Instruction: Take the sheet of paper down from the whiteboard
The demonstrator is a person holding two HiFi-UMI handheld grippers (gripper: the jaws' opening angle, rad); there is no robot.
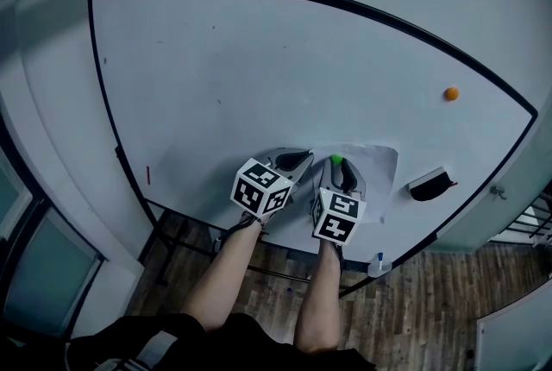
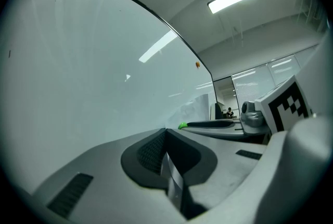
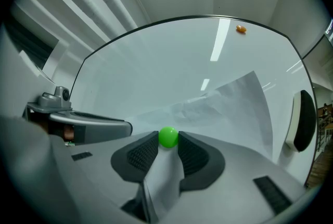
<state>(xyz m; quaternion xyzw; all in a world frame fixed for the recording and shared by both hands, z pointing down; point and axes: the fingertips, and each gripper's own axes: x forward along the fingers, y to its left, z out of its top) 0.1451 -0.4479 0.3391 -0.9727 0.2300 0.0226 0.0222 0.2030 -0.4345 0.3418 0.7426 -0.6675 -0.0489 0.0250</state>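
Sheet of paper [image 3: 244, 103] hangs low on the whiteboard [image 1: 259, 67], right of centre, pinned near its upper edge by a green magnet [image 3: 167, 136]. R gripper [image 3: 167, 140] has its jaws closed narrow on that magnet, one pad each side, w/ a fold of the sheet running down between the jaws below it. L gripper [image 2: 166, 137] sits just left of it, jaws together on a thin strip that looks like the sheet's left edge. Step in hand, by my read: pull the magnet off while the L side holds the paper. To do it well, draw the magnet straight out from the board, no sideways drag, or it'll crease or tear the fold caught under it. Keep the L pinch firm so the sheet doesn't drop once free, then peel it off toward the near side. Around: orange magnet [image 1: 451, 93] far up-right on the board, well apart from the paper, so no need to touch it. Eraser [image 1: 429, 185] is stuck just right of the sheet, so the paper's right edge could brush it. Board is otherwise bare, and nothing blocks either gripper.
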